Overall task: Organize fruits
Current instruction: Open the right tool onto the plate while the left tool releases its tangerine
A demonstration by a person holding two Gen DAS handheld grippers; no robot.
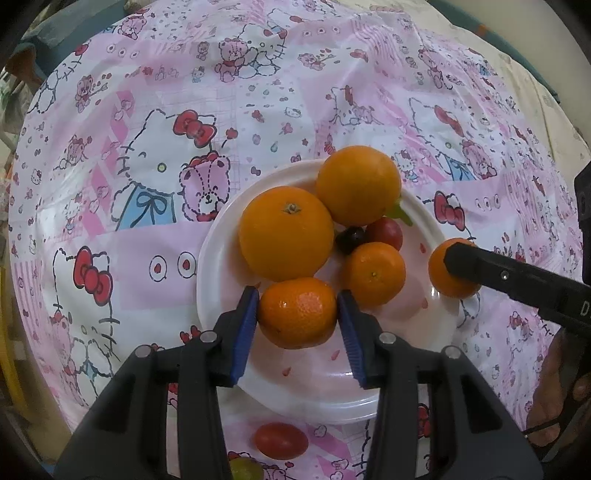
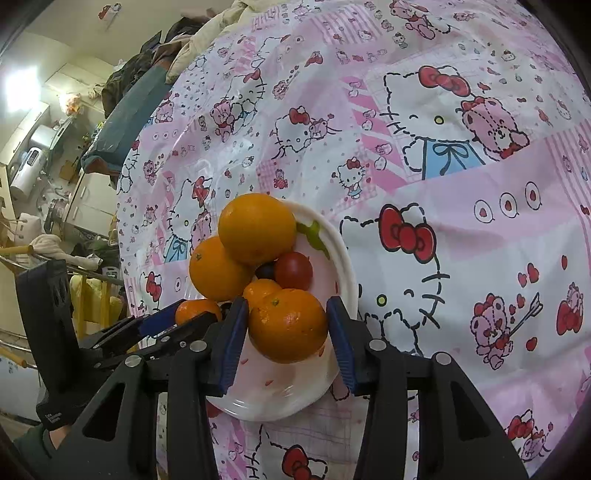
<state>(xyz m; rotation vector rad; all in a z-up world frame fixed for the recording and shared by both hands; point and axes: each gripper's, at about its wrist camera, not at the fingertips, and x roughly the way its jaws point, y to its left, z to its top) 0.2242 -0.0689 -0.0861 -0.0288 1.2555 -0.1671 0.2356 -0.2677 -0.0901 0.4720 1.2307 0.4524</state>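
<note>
Round dimpled mandarin [image 1: 297, 314] between ribbed blue pads [image 1: 245, 332]; glossy white plate [image 1: 218, 266].

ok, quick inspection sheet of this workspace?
Surface: pink cartoon-print plastic tablecloth, wrinkled.
Job's things: white round plate holding two large oranges, loose small mandarin, dark grape.
Clutter: red cherry tomato and green grape lying off the plate.
Grippers: left claw shut on near-edge mandarin; right claw flanks rim mandarin, contact unclear.
Cables: nothing seen.
Surroundings: piled clothes, white appliance.
</note>
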